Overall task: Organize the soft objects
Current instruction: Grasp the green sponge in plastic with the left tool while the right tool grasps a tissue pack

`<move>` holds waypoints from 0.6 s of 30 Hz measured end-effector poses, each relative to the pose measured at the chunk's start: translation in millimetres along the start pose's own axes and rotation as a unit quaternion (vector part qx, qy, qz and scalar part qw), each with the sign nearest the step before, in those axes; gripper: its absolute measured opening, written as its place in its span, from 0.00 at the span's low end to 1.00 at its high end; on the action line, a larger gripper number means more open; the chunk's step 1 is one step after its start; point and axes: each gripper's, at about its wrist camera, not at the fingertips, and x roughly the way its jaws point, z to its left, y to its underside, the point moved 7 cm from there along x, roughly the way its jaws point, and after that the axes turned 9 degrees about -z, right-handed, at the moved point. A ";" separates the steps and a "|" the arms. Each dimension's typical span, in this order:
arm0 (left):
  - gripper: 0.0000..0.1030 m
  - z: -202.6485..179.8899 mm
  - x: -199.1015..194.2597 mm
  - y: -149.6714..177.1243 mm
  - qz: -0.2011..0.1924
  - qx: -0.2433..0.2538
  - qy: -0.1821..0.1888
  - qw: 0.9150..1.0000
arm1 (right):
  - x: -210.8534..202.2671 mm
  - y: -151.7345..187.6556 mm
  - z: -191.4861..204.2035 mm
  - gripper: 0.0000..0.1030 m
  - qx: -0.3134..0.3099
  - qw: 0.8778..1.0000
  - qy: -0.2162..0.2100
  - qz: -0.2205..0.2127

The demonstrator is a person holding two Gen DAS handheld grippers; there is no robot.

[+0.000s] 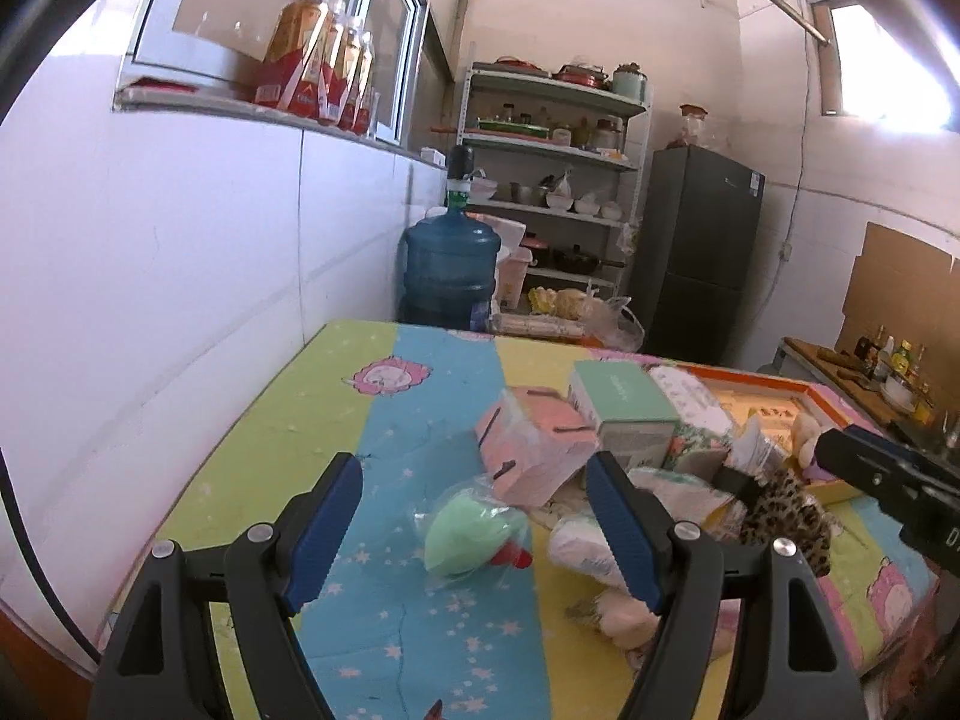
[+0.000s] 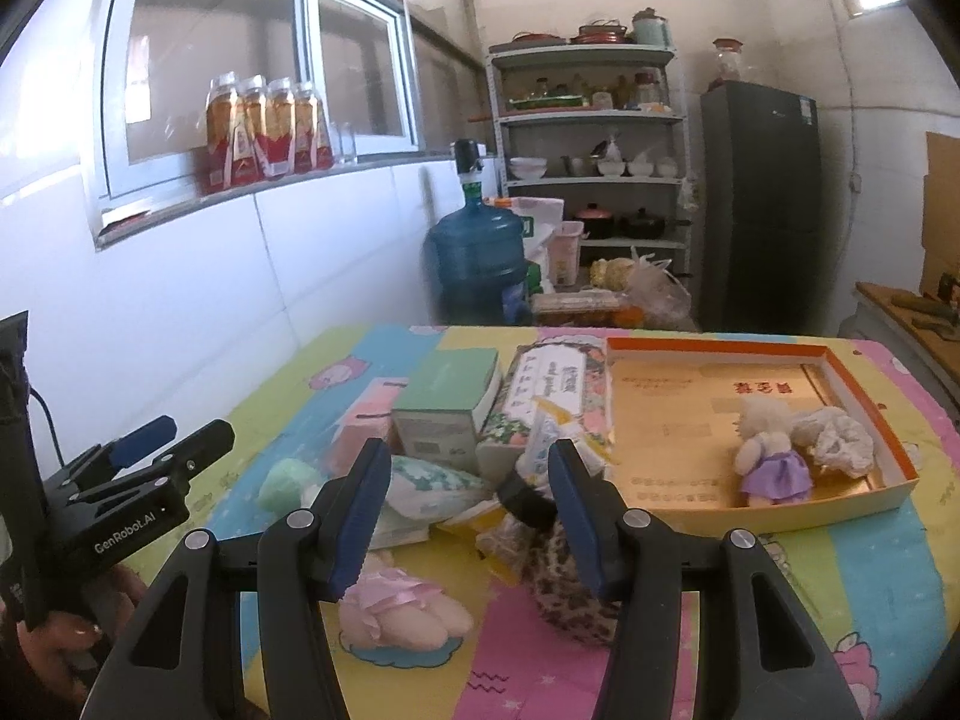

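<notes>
My left gripper stands open just above the table, its jaws on either side of a green soft thing in a clear bag without touching it. Behind that lies a pink wrapped pack. My right gripper is open too, hanging over a leopard-print soft item with a black end; the pads do not press on it. A pink plush lies in front on the left. An orange-rimmed box holds a plush doll in a purple dress and a white fluffy thing.
A teal box, a flowered pack and white soft packs crowd the middle of the colourful table mat. The white wall runs along the left. Beyond the table stand a water jug, shelves and a dark fridge.
</notes>
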 end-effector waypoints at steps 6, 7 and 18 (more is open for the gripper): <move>0.74 4.4 14.5 13.7 0.022 0.007 -0.002 1.000 | 11.1 5.3 6.5 0.55 0.002 1.000 -0.005 0.009; 0.74 5.0 17.7 15.0 0.025 0.007 -0.004 1.000 | 12.4 5.9 7.2 0.55 0.002 1.000 -0.005 0.010; 0.74 9.8 54.9 38.7 0.073 0.007 0.010 0.997 | 23.6 8.7 12.5 0.55 -0.005 1.000 -0.010 0.018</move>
